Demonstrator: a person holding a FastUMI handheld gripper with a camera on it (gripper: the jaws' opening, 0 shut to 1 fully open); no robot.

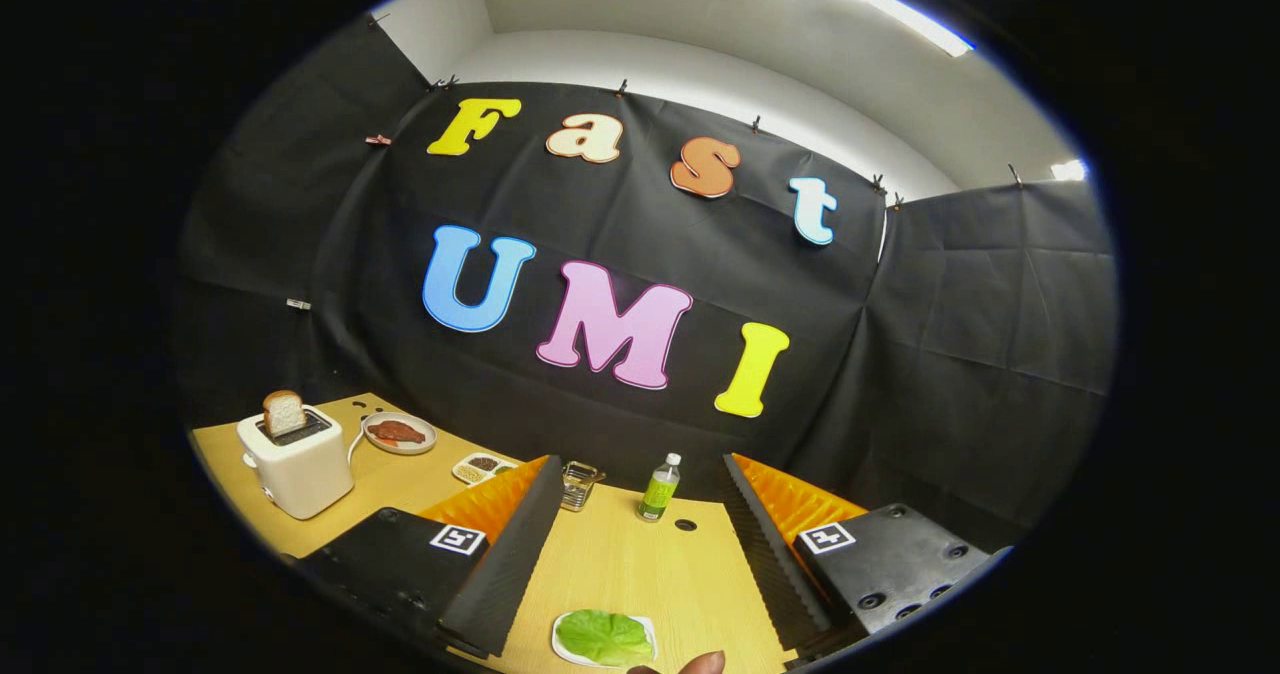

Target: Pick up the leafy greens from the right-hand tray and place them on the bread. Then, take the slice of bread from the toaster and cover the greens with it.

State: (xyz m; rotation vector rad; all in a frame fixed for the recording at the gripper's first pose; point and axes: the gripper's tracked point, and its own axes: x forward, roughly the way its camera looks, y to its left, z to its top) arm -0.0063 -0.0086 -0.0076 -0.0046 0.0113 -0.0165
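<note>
Hovering tongs (640, 564) spread wide, leafy greens (604, 636) between

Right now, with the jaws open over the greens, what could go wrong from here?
1. A fingertip pokes in right beside the leafy greens; closing the gripper could pinch it.
2. The greens lie flat on a shallow tray, so the jaws may nudge the tray or tear the leaf.
3. The bottle stands just beyond the jaws; a forward lift might knock it over on the way to the toaster.
</note>
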